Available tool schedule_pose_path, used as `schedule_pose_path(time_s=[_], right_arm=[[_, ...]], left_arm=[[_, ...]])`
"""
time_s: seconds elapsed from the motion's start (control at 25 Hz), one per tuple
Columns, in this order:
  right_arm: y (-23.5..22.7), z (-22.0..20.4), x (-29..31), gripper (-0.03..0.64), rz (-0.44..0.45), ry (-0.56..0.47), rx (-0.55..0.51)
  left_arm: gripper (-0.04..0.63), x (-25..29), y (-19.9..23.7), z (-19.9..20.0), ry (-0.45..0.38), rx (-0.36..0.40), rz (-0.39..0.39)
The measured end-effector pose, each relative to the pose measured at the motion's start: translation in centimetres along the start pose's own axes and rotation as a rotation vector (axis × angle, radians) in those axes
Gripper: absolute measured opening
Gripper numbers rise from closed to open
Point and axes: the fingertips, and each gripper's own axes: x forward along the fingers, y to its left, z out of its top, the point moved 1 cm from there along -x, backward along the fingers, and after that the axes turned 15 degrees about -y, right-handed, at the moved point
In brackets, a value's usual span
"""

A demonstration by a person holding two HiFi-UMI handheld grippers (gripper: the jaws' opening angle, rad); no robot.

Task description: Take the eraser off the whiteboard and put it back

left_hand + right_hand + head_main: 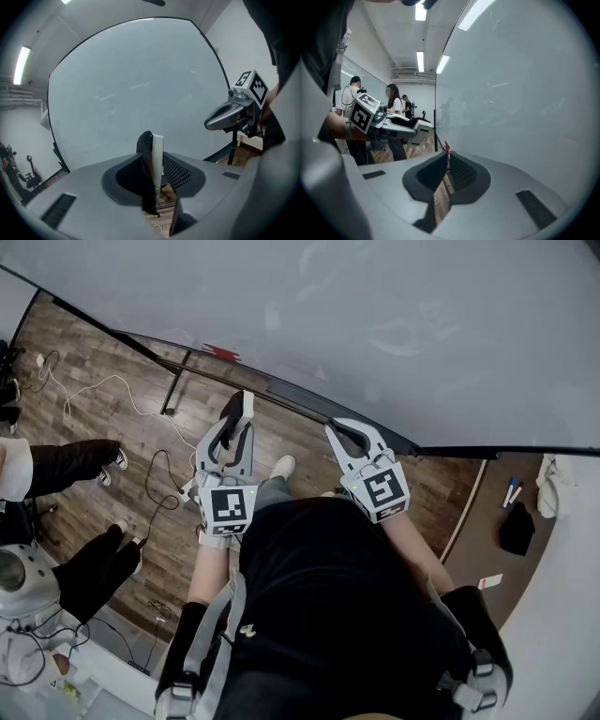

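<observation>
The large whiteboard (375, 324) fills the top of the head view and stands close ahead in both gripper views (131, 89) (520, 93). My left gripper (234, 427) is shut on the eraser (241, 411), held off the board a little in front of it. In the left gripper view the eraser (157, 150) stands on edge between the jaws of that gripper (152, 165), black felt to the left and white back to the right. My right gripper (339, 430) hangs beside it, shut with nothing in it (447, 164).
People stand at the left on the wooden floor (84, 465), among loose cables (103, 390). The board's black stand leg (173, 390) reaches the floor. At the right a brown surface holds markers (511, 491), a black item (517, 529) and a white cloth (553, 486).
</observation>
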Motion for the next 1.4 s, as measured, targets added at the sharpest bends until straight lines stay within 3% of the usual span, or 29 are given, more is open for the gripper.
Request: schedule_pose_path(time_s=[0.44, 1.0, 1.4], right_arm=[[-1.9, -1.2, -2.9, 0.028, -0.132, 0.016, 0.015], [-3.9, -2.9, -6.5, 0.028, -0.327, 0.059, 0.046], [-4.8, -4.1, -8.8, 0.028, -0.429, 0.093, 0.065]], left_arm=[[0.140, 2.6, -2.3, -1.6, 0.020, 0.044, -0.126], [0.140, 7.3, -6.0, -4.3, 0.024, 0.135, -0.361], [0.140, 9.1, -9.4, -6.8, 0.024, 0.266, -0.535]])
